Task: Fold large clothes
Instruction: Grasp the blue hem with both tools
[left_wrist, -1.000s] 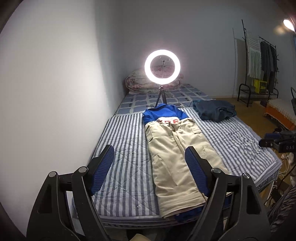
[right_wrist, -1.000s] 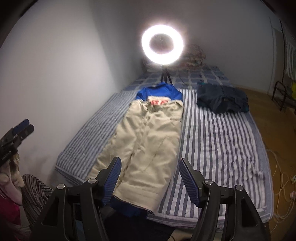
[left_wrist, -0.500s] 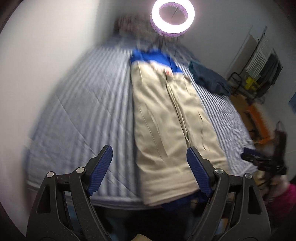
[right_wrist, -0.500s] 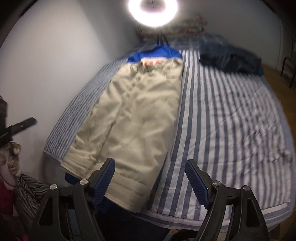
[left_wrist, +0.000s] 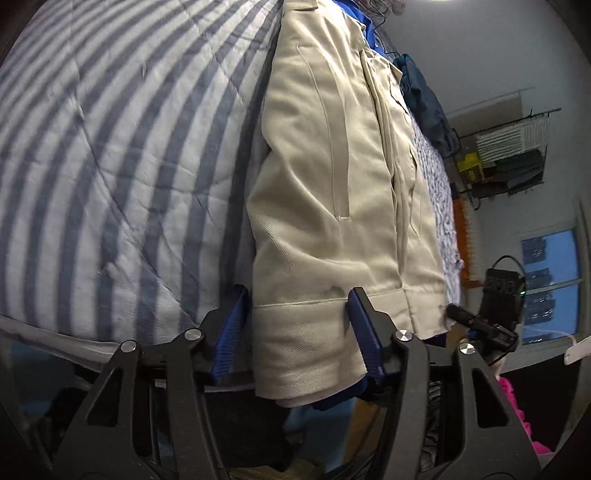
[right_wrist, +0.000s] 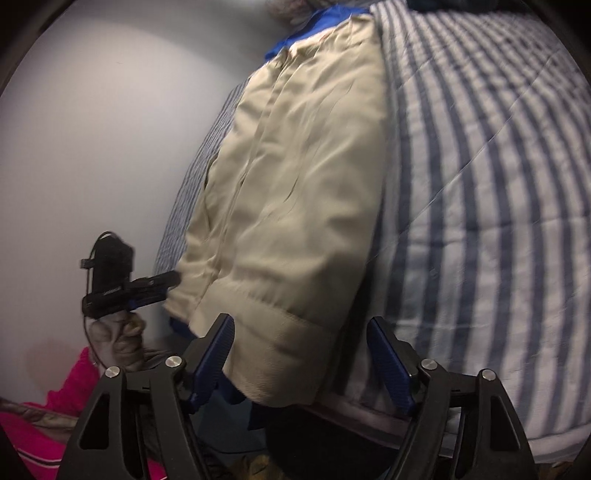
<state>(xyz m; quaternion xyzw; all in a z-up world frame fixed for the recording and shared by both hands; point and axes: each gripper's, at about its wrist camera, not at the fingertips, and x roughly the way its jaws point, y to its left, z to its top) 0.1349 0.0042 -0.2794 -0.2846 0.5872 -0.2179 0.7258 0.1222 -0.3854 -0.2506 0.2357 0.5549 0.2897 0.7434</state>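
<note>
Beige trousers (left_wrist: 332, 155) lie lengthwise on a blue-and-white striped bed (left_wrist: 110, 155), on top of a blue garment (right_wrist: 295, 33). Their leg cuffs hang at the bed's near edge. My left gripper (left_wrist: 299, 314) is open, its blue pads on either side of the left leg cuff (left_wrist: 303, 339). My right gripper (right_wrist: 301, 343) is open, its pads astride the right leg cuff (right_wrist: 280, 354). Each gripper shows in the other's view: the right one (left_wrist: 484, 321) and the left one (right_wrist: 122, 280).
A dark teal garment (left_wrist: 424, 99) lies farther up the bed. A clothes rack (left_wrist: 509, 155) stands by the far wall, with a window (left_wrist: 550, 284) near it. The grey wall (right_wrist: 92, 147) runs along the bed's left side. Pink cloth (right_wrist: 37, 424) lies low at the left.
Both grippers have come down and forward from above the bed to its near edge. Each now has a trouser leg cuff between its open pads.
</note>
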